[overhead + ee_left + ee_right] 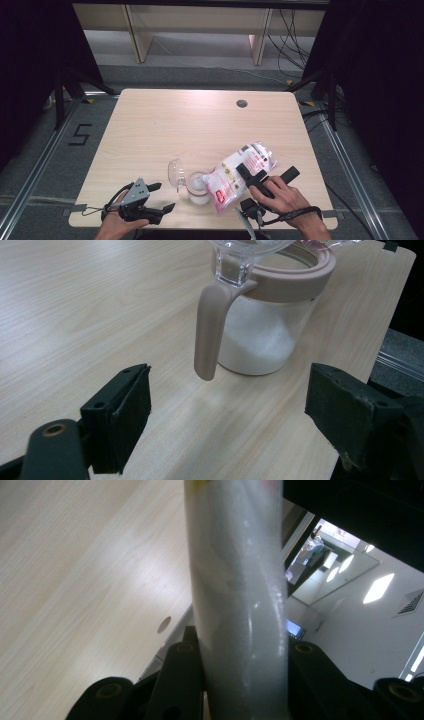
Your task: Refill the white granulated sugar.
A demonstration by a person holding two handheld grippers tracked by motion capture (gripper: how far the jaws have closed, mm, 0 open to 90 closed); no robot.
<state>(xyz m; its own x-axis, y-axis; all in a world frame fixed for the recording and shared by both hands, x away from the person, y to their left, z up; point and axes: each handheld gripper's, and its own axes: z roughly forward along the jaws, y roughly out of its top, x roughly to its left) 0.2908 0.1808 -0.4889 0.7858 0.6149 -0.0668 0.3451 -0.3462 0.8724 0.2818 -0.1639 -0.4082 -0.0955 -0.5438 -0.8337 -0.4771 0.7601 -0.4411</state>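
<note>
Two grippers work near the bottom edge of the high view, where the bag (pixel 243 172) leans over the jar (pixel 197 187) and hides part of its rim. We see the right gripper (pixel 267 175), lower right, pinching the bag; its close view cuts off the bag's top. We see the left gripper (pixel 162 196), lower left, spread wide, touching nothing, near the jar's handle (pixel 210 327).

Clear plastic bag of white powder with red print (pixel 239 176) tilts, lower-centre frame, mouth down over the pink-rimmed glass jar (pixel 198 188), half full.
</note>
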